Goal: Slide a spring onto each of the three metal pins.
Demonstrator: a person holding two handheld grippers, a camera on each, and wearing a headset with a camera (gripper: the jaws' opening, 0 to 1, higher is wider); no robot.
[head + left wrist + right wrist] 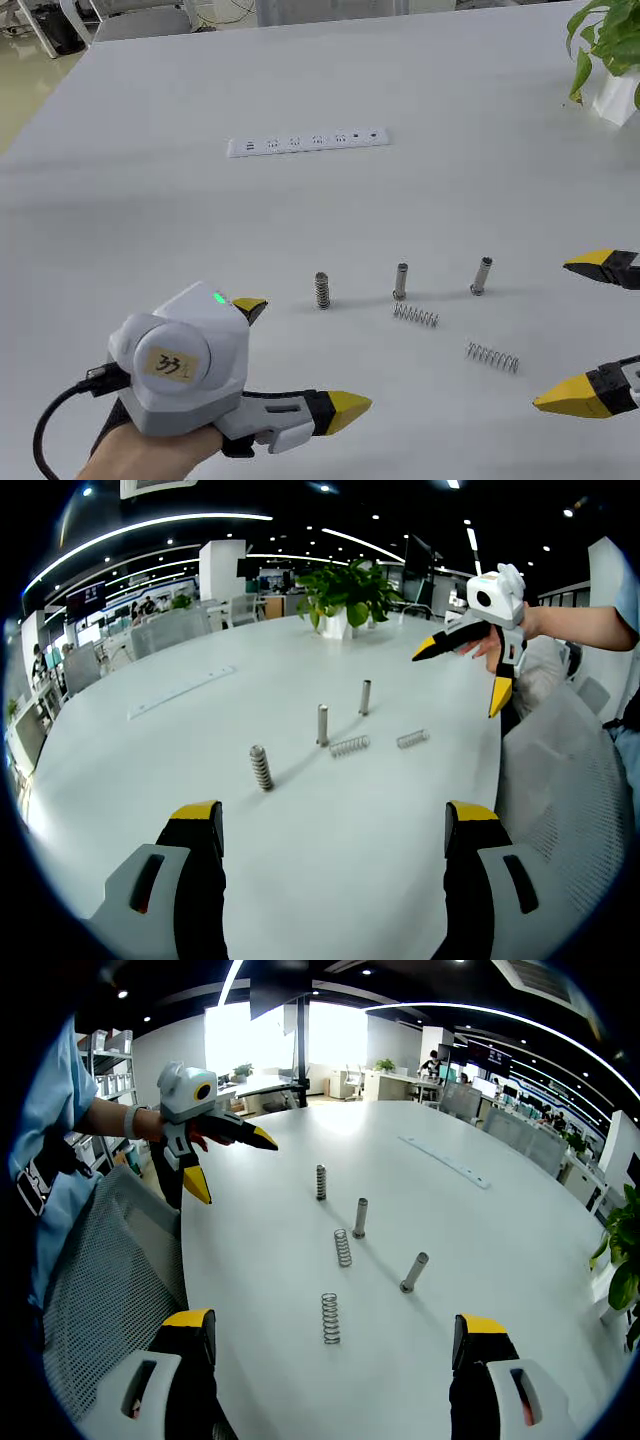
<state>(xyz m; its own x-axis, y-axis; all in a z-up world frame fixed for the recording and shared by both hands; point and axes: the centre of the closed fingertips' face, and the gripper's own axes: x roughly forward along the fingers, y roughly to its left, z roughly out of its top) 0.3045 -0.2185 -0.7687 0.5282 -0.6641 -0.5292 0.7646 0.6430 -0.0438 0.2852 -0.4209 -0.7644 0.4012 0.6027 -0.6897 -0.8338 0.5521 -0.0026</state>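
Three metal pins stand in a row on the white table. The left pin (322, 290) carries a spring; the middle pin (400, 281) and the right pin (482, 276) are bare. One loose spring (415, 316) lies just in front of the middle pin, and another spring (492, 357) lies nearer, below the right pin. My left gripper (300, 355) hovers open at the lower left, short of the sprung pin (261, 767). At the right edge my right gripper (575, 330) is open and empty, with the nearer spring (330, 1318) ahead of its jaws.
A white power strip (307, 142) lies farther back on the table. A potted plant (610, 50) stands at the far right corner. A grey mesh chair (570, 810) sits by the table's near edge beside the person.
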